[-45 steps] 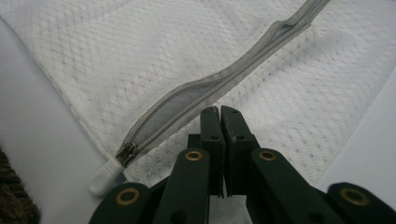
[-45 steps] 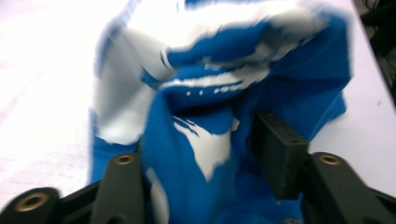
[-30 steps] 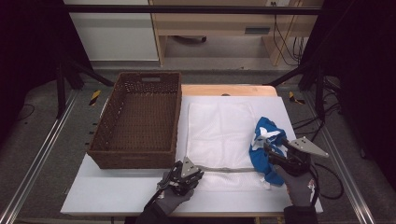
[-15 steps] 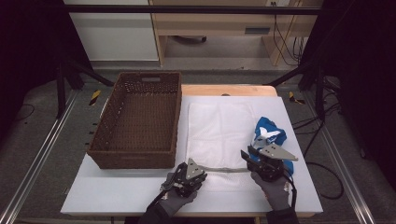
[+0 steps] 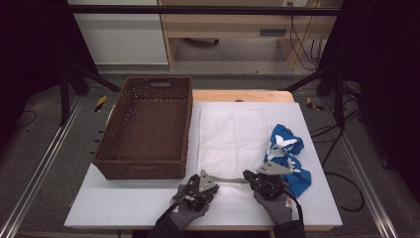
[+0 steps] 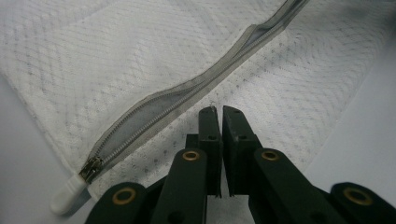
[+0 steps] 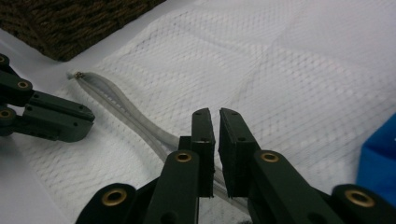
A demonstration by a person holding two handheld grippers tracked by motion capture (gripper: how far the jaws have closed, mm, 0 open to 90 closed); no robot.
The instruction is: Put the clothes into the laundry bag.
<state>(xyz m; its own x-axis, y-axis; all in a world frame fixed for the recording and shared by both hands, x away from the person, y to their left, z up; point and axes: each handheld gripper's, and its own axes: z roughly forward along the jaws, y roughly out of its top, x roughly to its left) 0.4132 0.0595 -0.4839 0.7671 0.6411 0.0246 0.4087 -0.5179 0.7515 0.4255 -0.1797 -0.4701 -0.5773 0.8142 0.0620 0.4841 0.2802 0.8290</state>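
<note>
White mesh laundry bag (image 5: 233, 144) lies flat on white table (image 5: 124, 208), just R of wicker basket (image 5: 146, 129). Its grey zipper (image 5: 230, 180) runs along the near edge, partly unzipped and gaping.

L gripper (image 5: 202, 186) sits at near L end of zipper, approx 6 o'clock of basket's near R corner. In L gripper view the jaws are pressed together w/ mesh (image 6: 289, 88) of the bag's near edge pinched at the tips; zipper (image 6: 187, 93) passes from 8 to 1 o'clock just beyond the tips; metal slider (image 6: 92, 164) and white end tab (image 6: 67, 191) at 8 o'clock.

R gripper (image 5: 265, 179) at near R part of zipper, approx 3 o'clock of L gripper, apart from it. Its jaws have just been closing and now stand pressed together; in R gripper view the zipper tape (image 7: 140, 121) runs in under the tips from 10 o'clock, fabric caught between them. L gripper (image 7: 70, 123) seen at 9 o'clock there, basket (image 7: 74, 23) at 11.

Blue/white cloth (image 5: 287, 156) bunched on table at 3 o'clock of bag, touching its R edge, just behind R gripper. Gloved hands (image 5: 277, 206) enter from 6 o'clock.
</note>
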